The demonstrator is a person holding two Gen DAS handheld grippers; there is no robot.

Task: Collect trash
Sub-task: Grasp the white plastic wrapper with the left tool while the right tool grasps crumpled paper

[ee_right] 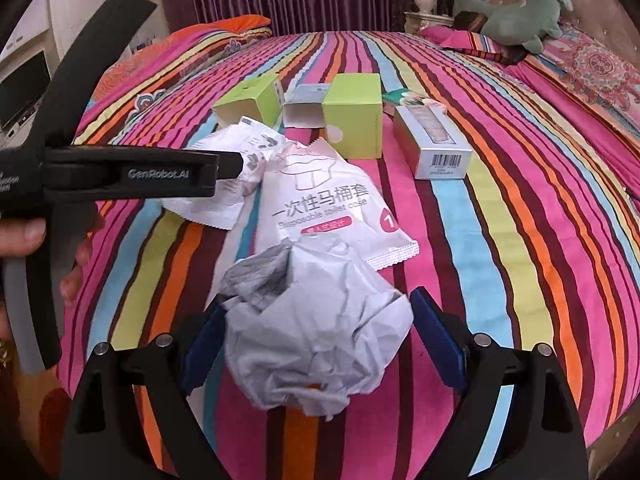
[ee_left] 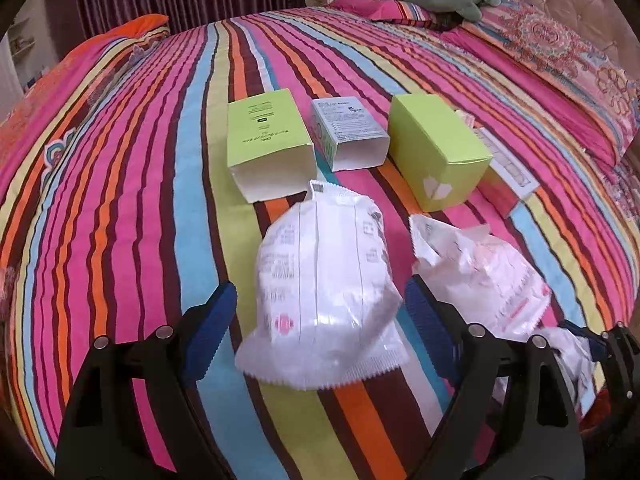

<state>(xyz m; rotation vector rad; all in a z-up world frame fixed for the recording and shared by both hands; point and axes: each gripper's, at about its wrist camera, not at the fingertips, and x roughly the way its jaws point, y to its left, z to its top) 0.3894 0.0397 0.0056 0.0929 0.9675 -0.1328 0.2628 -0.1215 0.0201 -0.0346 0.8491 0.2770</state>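
Squeeze the wide-open left gripper (ee_left: 316, 316) softly on the white wrapper (ee_left: 320, 300) between its pads, and the wide-open right gripper (ee_right: 316, 344) on the crumpled paper ball (ee_right: 316, 332) lying on the striped bed (ee_left: 120, 200).

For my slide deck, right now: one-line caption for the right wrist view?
Open right tool straddling crumpled paper on a striped bed, with a toilet-cover packet and boxes beyond.

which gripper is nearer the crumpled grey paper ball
Right. The right gripper has the crumpled grey paper ball between its open fingers. The left gripper sits further left, straddling a white wrapper.
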